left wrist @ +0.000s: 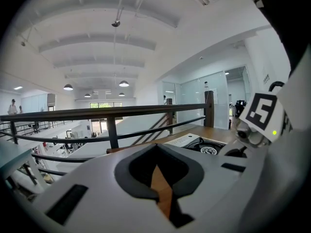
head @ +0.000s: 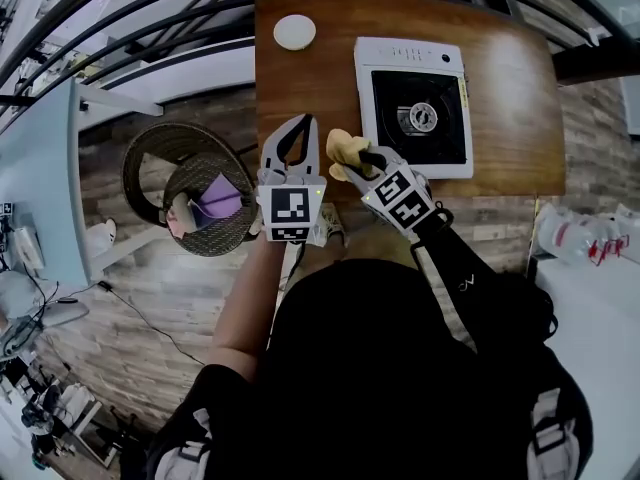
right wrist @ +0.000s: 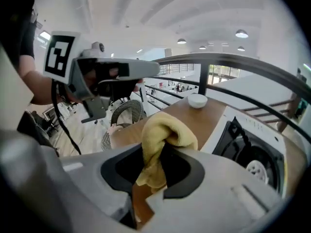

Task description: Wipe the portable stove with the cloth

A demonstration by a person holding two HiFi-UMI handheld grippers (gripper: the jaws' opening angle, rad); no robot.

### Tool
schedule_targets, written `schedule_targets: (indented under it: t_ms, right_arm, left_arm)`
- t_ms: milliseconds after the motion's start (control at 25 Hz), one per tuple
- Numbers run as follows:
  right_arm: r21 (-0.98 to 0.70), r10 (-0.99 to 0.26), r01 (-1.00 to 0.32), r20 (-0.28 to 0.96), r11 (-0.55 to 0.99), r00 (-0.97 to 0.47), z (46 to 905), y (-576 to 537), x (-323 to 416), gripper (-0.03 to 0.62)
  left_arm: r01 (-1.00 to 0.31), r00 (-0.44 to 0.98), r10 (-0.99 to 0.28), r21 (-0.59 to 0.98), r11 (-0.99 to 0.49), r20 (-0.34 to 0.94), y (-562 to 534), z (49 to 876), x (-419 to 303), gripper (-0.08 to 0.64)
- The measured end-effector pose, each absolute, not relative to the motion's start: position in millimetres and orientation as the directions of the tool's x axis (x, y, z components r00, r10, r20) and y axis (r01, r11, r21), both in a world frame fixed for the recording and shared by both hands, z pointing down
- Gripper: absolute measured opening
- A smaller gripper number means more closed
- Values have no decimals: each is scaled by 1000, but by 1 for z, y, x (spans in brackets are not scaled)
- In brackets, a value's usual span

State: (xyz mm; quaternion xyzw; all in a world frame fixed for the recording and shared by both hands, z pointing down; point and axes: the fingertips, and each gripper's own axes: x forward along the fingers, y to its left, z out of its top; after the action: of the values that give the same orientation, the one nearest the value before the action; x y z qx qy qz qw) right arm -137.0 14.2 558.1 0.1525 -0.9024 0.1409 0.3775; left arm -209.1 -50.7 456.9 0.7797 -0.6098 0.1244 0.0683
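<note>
In the head view, the white portable stove (head: 413, 108) is seen on the wooden table (head: 510, 88). The yellow cloth (head: 347, 151) is held near its front left corner by the right gripper (head: 362, 160), with the left gripper (head: 291, 148) alongside.

In the left gripper view, the jaws are seen together, with nothing between them.

In the right gripper view, the jaws are clamped on the bunched cloth (right wrist: 167, 130), left of the portable stove (right wrist: 252, 154).

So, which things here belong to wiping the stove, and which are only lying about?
Belong to the job: portable stove; yellow cloth; right gripper, shut on the cloth.

Only lying about: white round dish on the table; wicker chair with a purple thing on its seat; left gripper, shut and empty.
</note>
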Motion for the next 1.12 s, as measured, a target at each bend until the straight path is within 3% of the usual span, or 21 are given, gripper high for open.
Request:
schedule_targets:
  t_ms: [560,760,1120]
  right_arm:
    - [-1,-314,-473,746,881,-587,542,-187,-172,98]
    - [49,-354,-475,736,878,-577,546,-211,-170,98]
    - [31,-471,-530,502,848,-725,474,-178,-139,98]
  left_arm:
    - [-988,136,-956,-34,-150,260,-89,448,-234,5]
    - [-991,115,-953,-30,-128,280,-97,453,-236,5]
    - [-980,145,-957,-98,-174,251,-119,422,-217,5]
